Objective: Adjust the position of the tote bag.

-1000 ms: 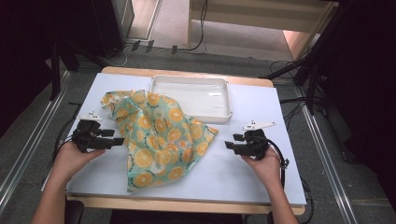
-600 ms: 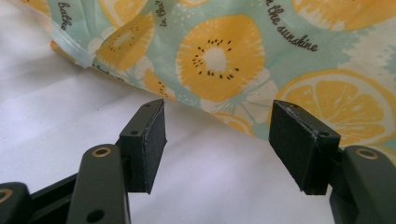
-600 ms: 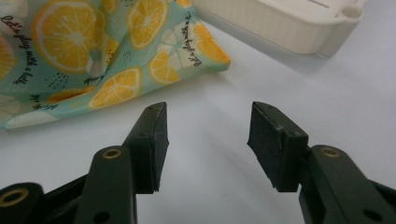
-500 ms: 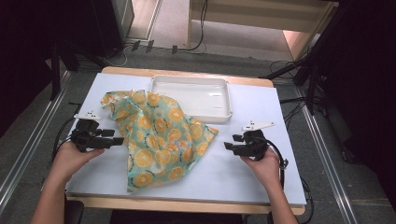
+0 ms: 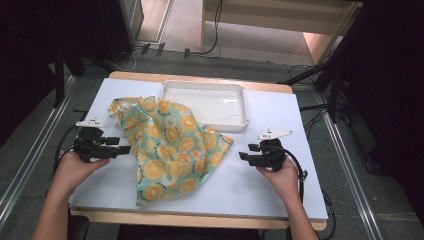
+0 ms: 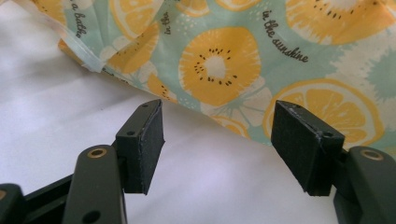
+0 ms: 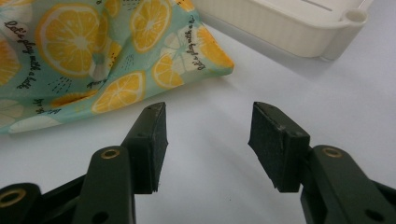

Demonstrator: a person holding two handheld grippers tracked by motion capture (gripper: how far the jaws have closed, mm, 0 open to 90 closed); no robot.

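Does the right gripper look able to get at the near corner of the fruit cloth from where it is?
Probably yes. The right gripper is open, and bare table lies between its jaws and the cloth corner.

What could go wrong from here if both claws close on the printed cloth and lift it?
1. The left claw is open just short of the citrus-print cloth; closing now may pinch only the white table cover.
2. The cloth lies crumpled, so a claw could catch several layers rather than one edge.
3. The cloth's far edge lies against the white tray; pulling may drag or snag on the tray. The right claw is open and apart from the cloth corner.
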